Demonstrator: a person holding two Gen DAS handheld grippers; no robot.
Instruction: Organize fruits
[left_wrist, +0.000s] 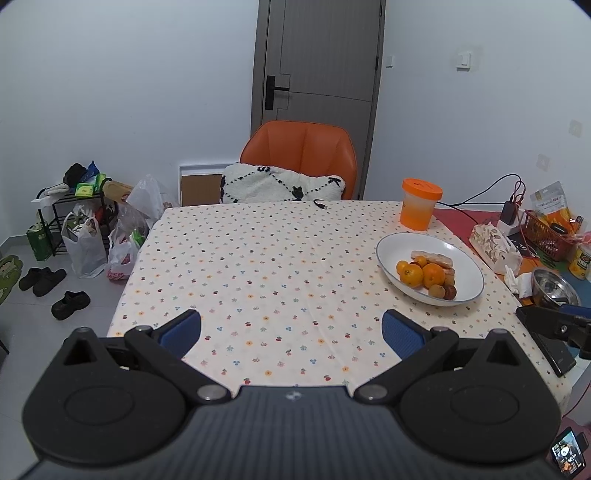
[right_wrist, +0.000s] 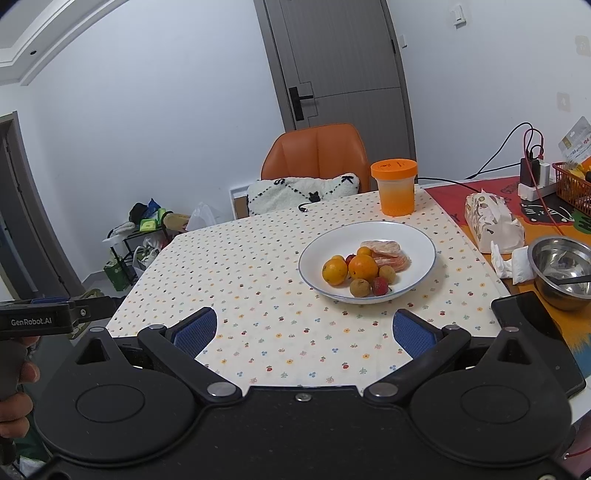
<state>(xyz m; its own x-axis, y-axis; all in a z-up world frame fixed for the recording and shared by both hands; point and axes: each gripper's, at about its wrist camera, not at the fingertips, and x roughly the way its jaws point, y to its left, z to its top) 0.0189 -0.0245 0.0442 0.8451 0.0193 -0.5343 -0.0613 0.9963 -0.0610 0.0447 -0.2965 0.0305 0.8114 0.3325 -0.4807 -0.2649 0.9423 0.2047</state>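
My left claw (left_wrist: 291, 332) has its blue pads spread wide apart with nothing between them, hanging over the near edge of the table (left_wrist: 258, 266). My right claw (right_wrist: 304, 332) is the same: pads wide apart, empty, above the flowered cloth. The plate (right_wrist: 417, 236) sits ahead of the right claw and slightly to its right; from the left claw it lies ahead and well off to the right. On the plate the fruit is heaped together: two oranges (right_wrist: 363, 267) touching, peeled segments (right_wrist: 386, 248) behind them, two small brown fruits (right_wrist: 359, 287) and a red one (right_wrist: 380, 286) at the near side. An orange-lidded cup (right_wrist: 394, 186) stands beyond the plate. A steel bowl (right_wrist: 561, 269) is far right of the right claw, apart from the plate. A hand (right_wrist: 16, 398) grips the left handle, at the right claw's far left.
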